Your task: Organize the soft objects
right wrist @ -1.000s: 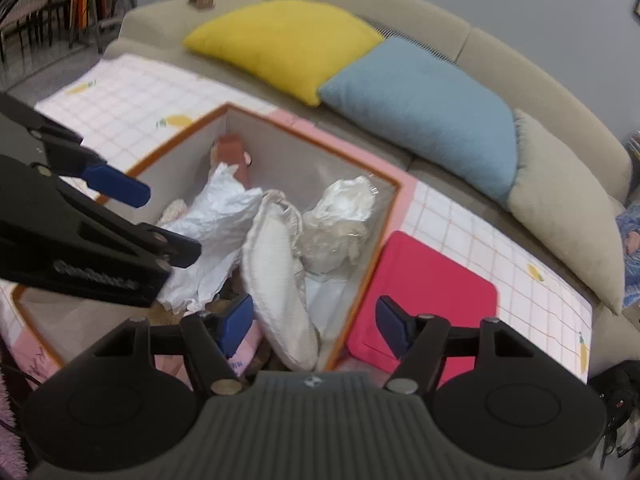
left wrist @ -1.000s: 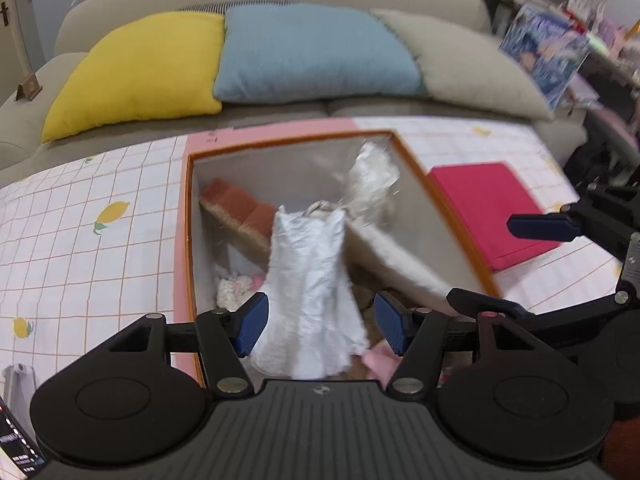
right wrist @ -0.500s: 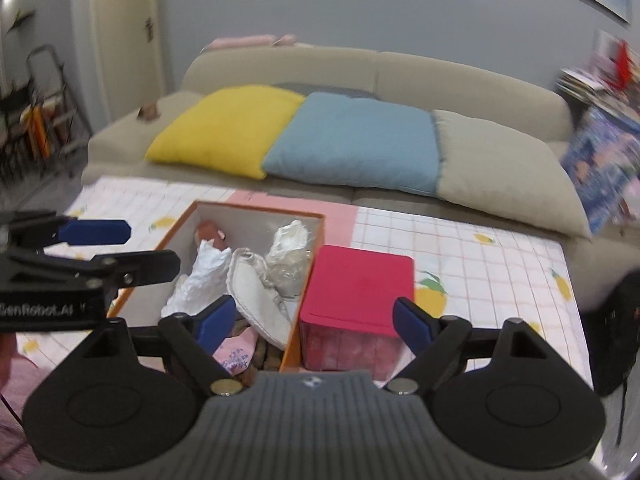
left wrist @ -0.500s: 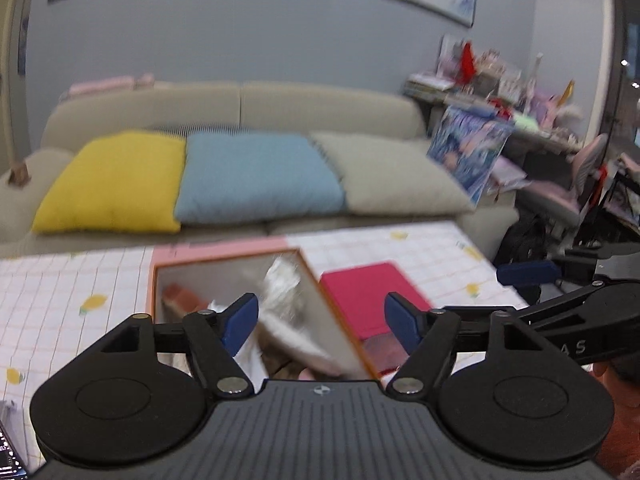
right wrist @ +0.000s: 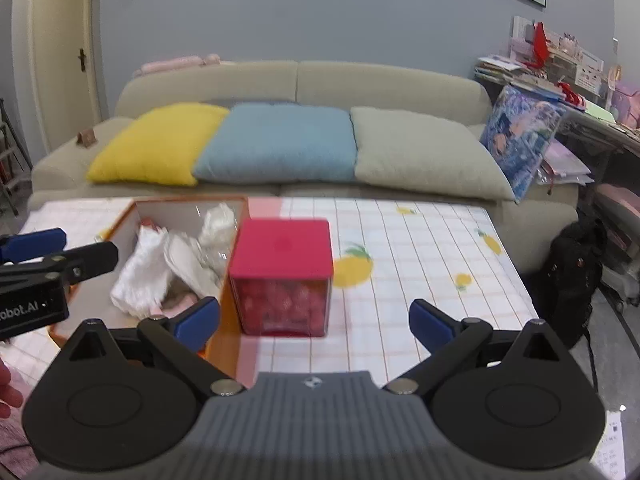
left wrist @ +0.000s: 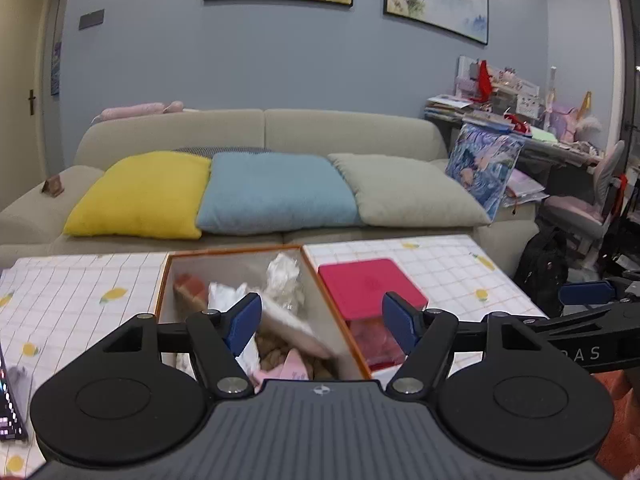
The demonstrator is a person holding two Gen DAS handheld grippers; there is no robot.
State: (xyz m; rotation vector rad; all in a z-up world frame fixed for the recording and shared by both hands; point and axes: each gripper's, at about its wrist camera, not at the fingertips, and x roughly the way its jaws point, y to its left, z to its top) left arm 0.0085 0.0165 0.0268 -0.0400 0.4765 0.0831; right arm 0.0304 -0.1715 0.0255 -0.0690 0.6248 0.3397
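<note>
Soft things (right wrist: 144,276), white crumpled cloths and a pink scrap among them, lie heaped inside the orange-rimmed box (left wrist: 336,316) on the counter (right wrist: 420,248), which is likely why you hold both tongs back from it: nothing loose shows on the checked cloth, so the sorting looks about done. Your left tongs (left wrist: 320,322) stand wide and hold nothing, raised on your side of the box and looking level across it. Your right tongs (right wrist: 314,324) are wide and bare too, aimed at the red-lidded tub (right wrist: 282,276) that sits touching the box's right wall.

From the left view you see down into the box, to a brownish lump at its bottom and a reddish piece (left wrist: 188,286) at the far corner. From the right view you get the tub's clear front and its pink filling, plus the bare right half of the counter.
</note>
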